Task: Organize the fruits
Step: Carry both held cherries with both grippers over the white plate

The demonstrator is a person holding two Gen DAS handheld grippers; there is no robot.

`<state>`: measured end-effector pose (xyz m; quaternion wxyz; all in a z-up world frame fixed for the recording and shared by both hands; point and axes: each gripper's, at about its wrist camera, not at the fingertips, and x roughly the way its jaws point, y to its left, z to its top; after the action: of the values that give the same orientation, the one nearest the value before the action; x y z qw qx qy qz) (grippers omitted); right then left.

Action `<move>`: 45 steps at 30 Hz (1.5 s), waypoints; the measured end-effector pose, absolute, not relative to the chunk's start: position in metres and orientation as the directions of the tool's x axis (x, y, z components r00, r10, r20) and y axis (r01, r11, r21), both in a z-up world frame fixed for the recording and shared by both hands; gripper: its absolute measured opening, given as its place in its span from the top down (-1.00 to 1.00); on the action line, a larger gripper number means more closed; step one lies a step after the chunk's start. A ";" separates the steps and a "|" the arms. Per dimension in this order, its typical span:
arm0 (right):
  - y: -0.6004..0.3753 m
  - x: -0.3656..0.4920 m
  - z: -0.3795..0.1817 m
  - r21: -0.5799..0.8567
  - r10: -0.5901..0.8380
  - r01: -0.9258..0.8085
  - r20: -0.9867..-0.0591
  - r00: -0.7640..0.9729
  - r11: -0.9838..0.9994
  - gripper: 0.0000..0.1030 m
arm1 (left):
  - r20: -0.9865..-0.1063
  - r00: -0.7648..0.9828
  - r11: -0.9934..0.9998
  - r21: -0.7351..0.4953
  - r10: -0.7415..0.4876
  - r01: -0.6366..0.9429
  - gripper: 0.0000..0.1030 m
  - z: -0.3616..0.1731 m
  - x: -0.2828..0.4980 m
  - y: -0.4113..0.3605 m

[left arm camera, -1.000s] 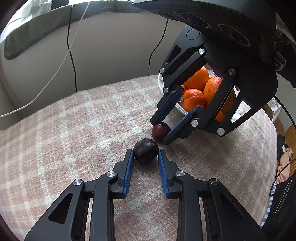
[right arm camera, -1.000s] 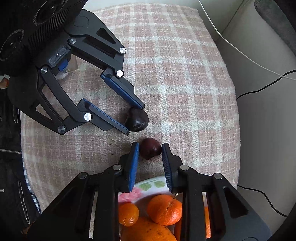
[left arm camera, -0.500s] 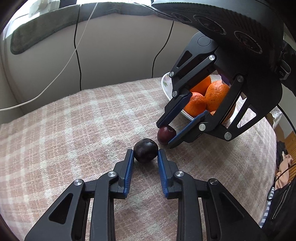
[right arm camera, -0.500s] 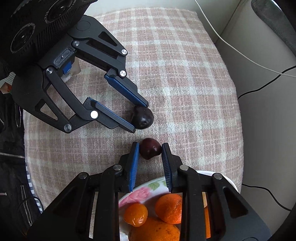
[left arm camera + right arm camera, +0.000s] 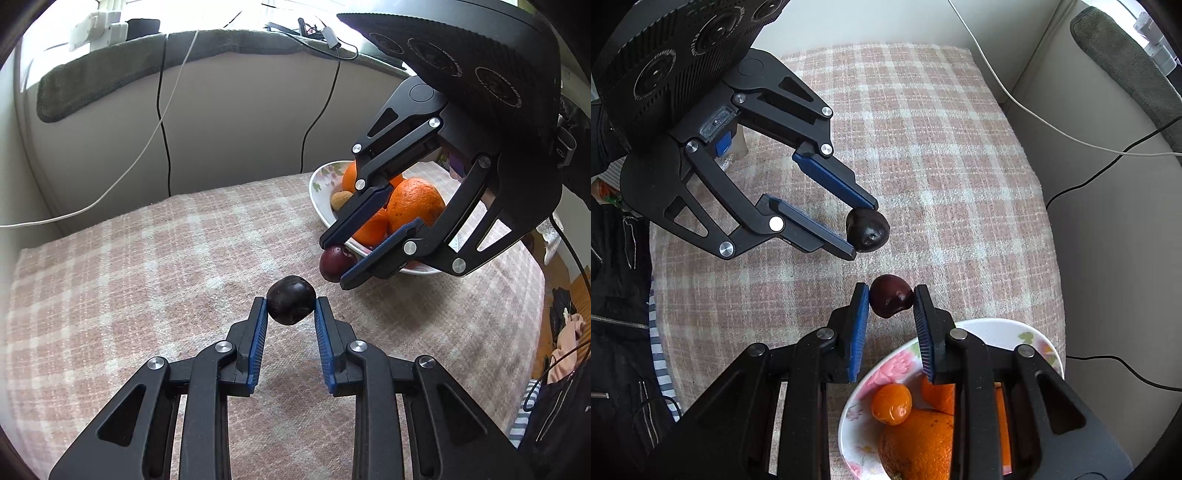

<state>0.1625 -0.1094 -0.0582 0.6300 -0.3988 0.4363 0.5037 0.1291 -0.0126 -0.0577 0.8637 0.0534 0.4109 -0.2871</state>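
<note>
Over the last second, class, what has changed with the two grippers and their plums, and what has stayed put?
Both grippers have risen, each lifting its plum off the cloth: the left gripper carries the dark plum, the right gripper the reddish plum, now near the bowl's rim. Both stay shut on their plums. The bowl, its oranges and the cloth are unchanged.

Pink-and-cream plaid is seen on the tablecloth (image 5: 155,266). Near-black skin is noted on the dark plum (image 5: 291,300); deep red-purple on the red plum (image 5: 890,295) beside the bowl (image 5: 1004,326). The bowl is white with pink flowers and green leaves. Bright orange is shown by the oranges (image 5: 415,201) in the bowl.
</note>
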 end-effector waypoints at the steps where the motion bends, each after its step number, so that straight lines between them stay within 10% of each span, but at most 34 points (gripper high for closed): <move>1: -0.111 0.160 -0.056 -0.067 0.289 -0.982 -0.950 0.117 0.178 0.50 | -0.739 0.499 0.829 -0.141 -0.452 0.542 0.53 -0.056 0.128 -0.013; 45: -0.331 0.164 -0.014 0.007 0.389 -0.589 -0.757 0.525 0.808 0.50 | -0.701 0.533 0.820 -0.131 -0.473 0.557 0.53 -0.031 0.146 -0.101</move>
<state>0.1643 -0.3314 -0.0144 0.8641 -0.1261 0.3966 0.2832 0.1456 -0.1014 -0.0312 0.8738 0.0543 0.3830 -0.2946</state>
